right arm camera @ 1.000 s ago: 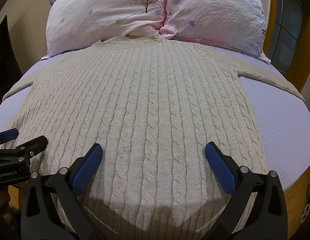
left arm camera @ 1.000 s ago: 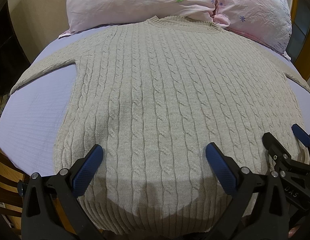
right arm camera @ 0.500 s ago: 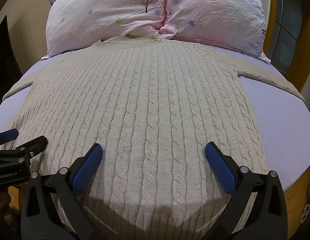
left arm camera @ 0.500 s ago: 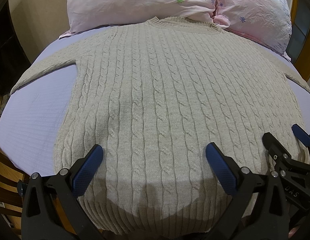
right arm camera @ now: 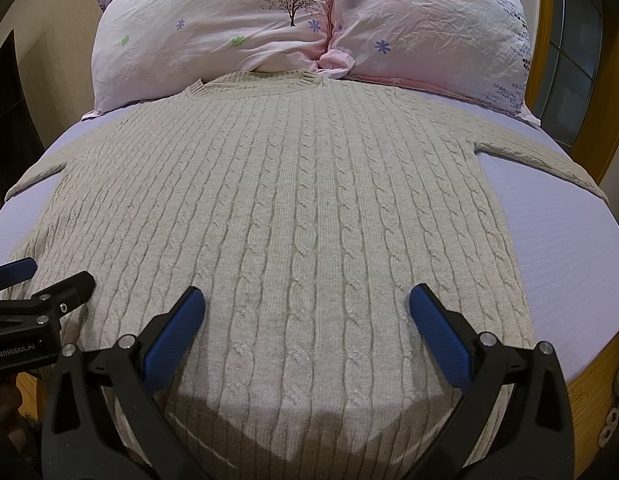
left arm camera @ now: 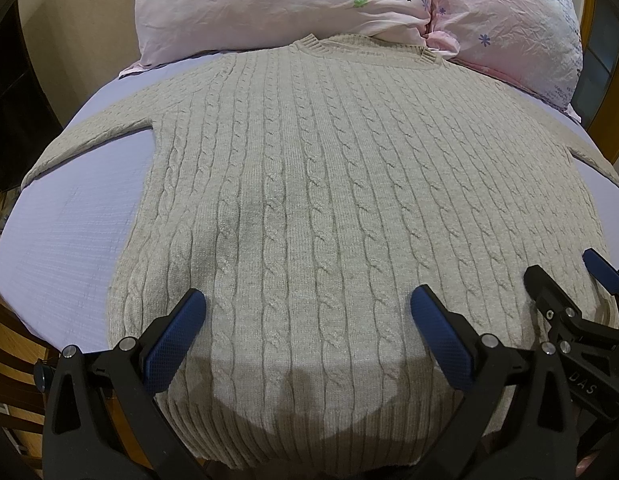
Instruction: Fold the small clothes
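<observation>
A lavender bed sheet [left arm camera: 69, 240] covers the mattress, two pink floral pillows [right arm camera: 213, 36] propped at the far end. A beige cable-knit sweater [left arm camera: 309, 184] lies flat across it, collar touching the pillows, hem toward me at the near edge. I hold my left gripper [left arm camera: 305, 324] above the hem, jaws spread wide and gripping nothing; my right gripper [right arm camera: 305, 324] hovers likewise released over the hem's right half. Both sleeves stretch outward, their cuffs cut off by the fisheye rim. My own shadow darkens the nearest ribbing, and the hem's very edge is hidden behind the gripper bodies. Whether the pads touch the knit is unclear.
</observation>
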Demonstrator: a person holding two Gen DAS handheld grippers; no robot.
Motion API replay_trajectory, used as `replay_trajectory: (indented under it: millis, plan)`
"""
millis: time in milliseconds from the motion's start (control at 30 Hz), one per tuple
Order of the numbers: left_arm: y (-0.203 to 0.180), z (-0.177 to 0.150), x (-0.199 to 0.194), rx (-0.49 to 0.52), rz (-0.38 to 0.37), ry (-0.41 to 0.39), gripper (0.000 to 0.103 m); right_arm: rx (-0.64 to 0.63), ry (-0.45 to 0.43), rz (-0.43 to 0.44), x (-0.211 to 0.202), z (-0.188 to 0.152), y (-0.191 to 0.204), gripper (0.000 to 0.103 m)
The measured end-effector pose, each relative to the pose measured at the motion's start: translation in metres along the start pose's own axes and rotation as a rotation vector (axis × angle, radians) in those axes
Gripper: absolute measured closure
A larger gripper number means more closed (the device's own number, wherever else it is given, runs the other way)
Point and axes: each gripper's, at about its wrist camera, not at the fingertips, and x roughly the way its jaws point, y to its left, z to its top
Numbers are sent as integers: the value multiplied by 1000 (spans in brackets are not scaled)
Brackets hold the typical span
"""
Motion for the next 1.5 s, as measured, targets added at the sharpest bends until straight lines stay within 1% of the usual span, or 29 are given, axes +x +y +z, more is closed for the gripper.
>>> replay_trajectory:
  millis: [467,500,533,633,667,700,733,767,800,833,867,900,933,967,1000,1033,1067,1100,1167,1200,1233,1267,1333,1367,1400,1433,1467,1500]
  plan:
    - [1,-1,-1,2,1,-5,1,-7,-2,3,-1,1,0,2]
    - [2,0,-1,5,0,-9,1,-15,-3,8,-6,4,-1,2]
    - [2,1,-2,8,-1,-16,1,-25,-8,16,-3,6,-1,2]
    - [1,-3,-9,21,-6,-60,1,-63,-24,81,-6,-1,-11,2]
    - [0,-4,-10,26,-8,-75,1,-48,-26,134,-9,2,-22,2]
    - [0,-6,-11,32,-11,-91,1,-20,-40,150,-13,3,-36,2]
    - [1,-8,-12,47,-20,-121,1,21,-70,150,-19,12,-53,2]
    - [2,-9,-13,56,-28,-132,1,74,-112,130,-27,26,-78,2]
    - [6,-3,-13,63,-44,-136,1,110,-134,104,-30,33,-94,2]
    - [10,-6,-11,62,-48,-143,1,167,-153,80,-32,43,-119,2]
    - [16,-1,-14,59,-58,-168,1,261,-174,64,-32,57,-157,2]
    - [21,1,-14,57,-64,-185,1,326,-180,61,-29,64,-183,2]
    - [31,10,-18,46,-73,-228,1,416,-176,50,-22,74,-217,2]
    - [40,17,-21,30,-78,-260,1,481,-164,39,-15,80,-242,3]
    - [47,22,-23,17,-80,-277,1,581,-143,31,-3,87,-278,10]
    - [60,32,-23,-14,-86,-295,1,660,-129,21,8,91,-307,22]
    - [71,39,-22,-41,-92,-302,1,764,-110,-5,21,94,-342,29]
    - [81,43,-22,-69,-99,-307,1,838,-94,-23,32,95,-367,35]
    - [109,60,-14,-162,-121,-302,1,957,-66,-52,52,93,-408,41]
    - [116,63,-12,-192,-128,-298,1,997,-59,-59,58,91,-421,45]
    - [132,70,-6,-249,-152,-294,1,1034,-64,-55,63,91,-432,51]
    - [145,75,-1,-295,-176,-296,1,1069,-83,-59,67,92,-444,53]
    - [167,80,5,-373,-201,-301,1,1102,-95,-71,72,92,-459,64]
    - [177,80,5,-406,-216,-294,1,1118,-106,-79,77,93,-466,66]
    - [189,86,11,-437,-207,-298,1,1121,-112,-92,79,92,-471,75]
    - [196,83,10,-452,-195,-299,1,1121,-106,-114,84,92,-476,91]
    - [206,85,12,-470,-170,-299,1,1120,-109,-113,87,95,-477,92]
    - [210,84,11,-478,-155,-301,1,1097,-111,-138,88,101,-474,92]
